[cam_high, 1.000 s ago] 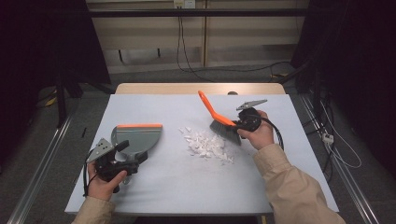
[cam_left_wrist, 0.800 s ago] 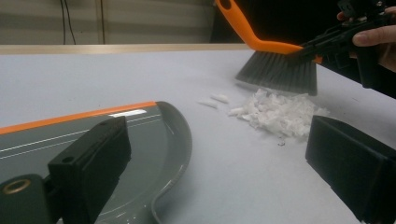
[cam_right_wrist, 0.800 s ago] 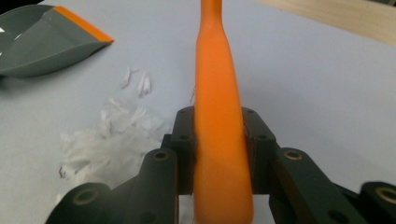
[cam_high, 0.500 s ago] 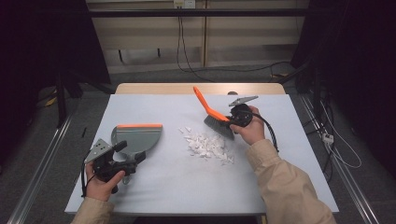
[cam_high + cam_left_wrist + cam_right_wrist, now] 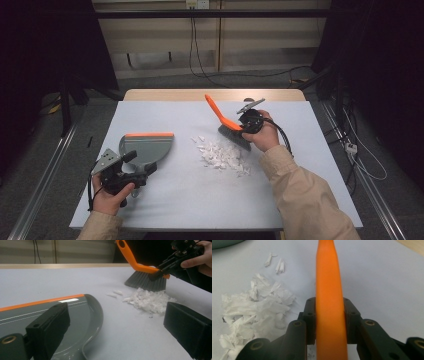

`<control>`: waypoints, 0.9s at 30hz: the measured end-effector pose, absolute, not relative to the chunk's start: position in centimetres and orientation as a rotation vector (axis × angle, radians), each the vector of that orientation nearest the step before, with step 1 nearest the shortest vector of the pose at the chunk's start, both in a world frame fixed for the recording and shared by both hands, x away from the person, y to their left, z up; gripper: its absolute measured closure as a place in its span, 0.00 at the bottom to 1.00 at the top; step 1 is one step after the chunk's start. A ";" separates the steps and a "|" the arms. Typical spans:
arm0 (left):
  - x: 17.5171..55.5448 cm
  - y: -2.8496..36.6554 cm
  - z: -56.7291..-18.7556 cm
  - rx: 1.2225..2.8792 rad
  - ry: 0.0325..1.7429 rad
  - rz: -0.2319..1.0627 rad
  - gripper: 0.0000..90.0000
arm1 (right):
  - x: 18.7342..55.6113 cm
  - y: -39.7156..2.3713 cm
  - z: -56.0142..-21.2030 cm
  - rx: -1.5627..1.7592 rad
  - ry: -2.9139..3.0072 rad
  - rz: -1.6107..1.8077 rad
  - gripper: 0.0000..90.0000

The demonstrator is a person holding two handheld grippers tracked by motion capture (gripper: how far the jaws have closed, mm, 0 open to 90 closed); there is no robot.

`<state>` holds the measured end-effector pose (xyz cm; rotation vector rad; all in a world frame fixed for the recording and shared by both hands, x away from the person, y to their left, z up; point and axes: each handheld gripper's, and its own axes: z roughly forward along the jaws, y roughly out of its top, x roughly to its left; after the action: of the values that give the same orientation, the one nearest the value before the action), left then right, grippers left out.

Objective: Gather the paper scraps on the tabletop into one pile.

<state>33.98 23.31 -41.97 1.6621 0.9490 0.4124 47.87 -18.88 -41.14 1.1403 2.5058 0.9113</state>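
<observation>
Pale blue sheet over a wooden table (image 5: 165, 200), dark room and trailing wall cables behind.

The right gripper (image 5: 243, 125), jaws pinching the orange brush (image 5: 226, 121), holds its bristles just behind the white paper scraps (image 5: 220, 154) mid-table. The left gripper (image 5: 142, 171), jaws spread wide, rests low at the near edge over the grey dustpan (image 5: 146, 148), well apart from the pile.

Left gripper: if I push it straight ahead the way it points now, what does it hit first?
Probably the paper scraps. The left gripper has open jaws, the dustpan just beside its line, then bare table up to the pile, with the brush behind it. Depth is hard to judge.
</observation>
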 end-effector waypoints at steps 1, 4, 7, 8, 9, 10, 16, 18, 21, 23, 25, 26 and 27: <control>34.0 23.3 -42.0 1.657 0.952 0.410 0.07 | 47.8 -18.8 -41.1 1.147 2.515 0.886 0.79; 34.0 23.3 -42.0 1.662 0.950 0.412 0.07 | 47.7 -18.7 -40.7 1.150 2.545 0.817 0.79; 34.0 23.3 -41.9 1.665 0.945 0.413 0.07 | 47.8 -18.6 -40.6 1.136 2.547 0.899 0.79; 34.0 23.3 -41.9 1.665 0.946 0.414 0.07 | 47.9 -18.6 -40.5 1.137 2.533 0.953 0.79; 34.0 23.3 -41.9 1.662 0.948 0.416 0.07 | 48.0 -18.5 -40.5 1.126 2.518 0.997 0.79; 33.9 23.3 -41.9 1.658 0.951 0.414 0.07 | 48.2 -18.3 -40.5 1.119 2.500 1.023 0.79; 33.8 23.6 -41.7 1.639 0.971 0.428 0.07 | 50.1 -16.0 -40.4 0.948 2.478 1.136 0.79; 33.7 23.6 -41.6 1.625 0.979 0.432 0.07 | 50.9 -14.9 -40.6 0.887 2.504 1.130 0.79; 33.5 23.8 -41.5 1.623 0.984 0.443 0.07 | 51.7 -13.4 -41.3 0.787 2.531 1.093 0.79; 33.5 23.8 -41.6 1.623 0.991 0.444 0.07 | 51.9 -12.6 -41.6 0.730 2.570 1.036 0.79; 33.4 23.9 -41.7 1.624 0.996 0.444 0.07 | 51.8 -12.0 -41.8 0.672 2.609 1.018 0.79; 33.4 23.9 -41.7 1.628 0.998 0.447 0.07 | 51.7 -11.9 -41.8 0.639 2.624 1.011 0.79; 33.4 23.9 -41.8 1.629 1.000 0.447 0.07 | 51.4 -11.8 -41.8 0.600 2.639 1.005 0.79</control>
<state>33.44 23.93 -41.76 1.6289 0.9997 0.4467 51.43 -11.82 -41.76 0.6005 2.6385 1.0050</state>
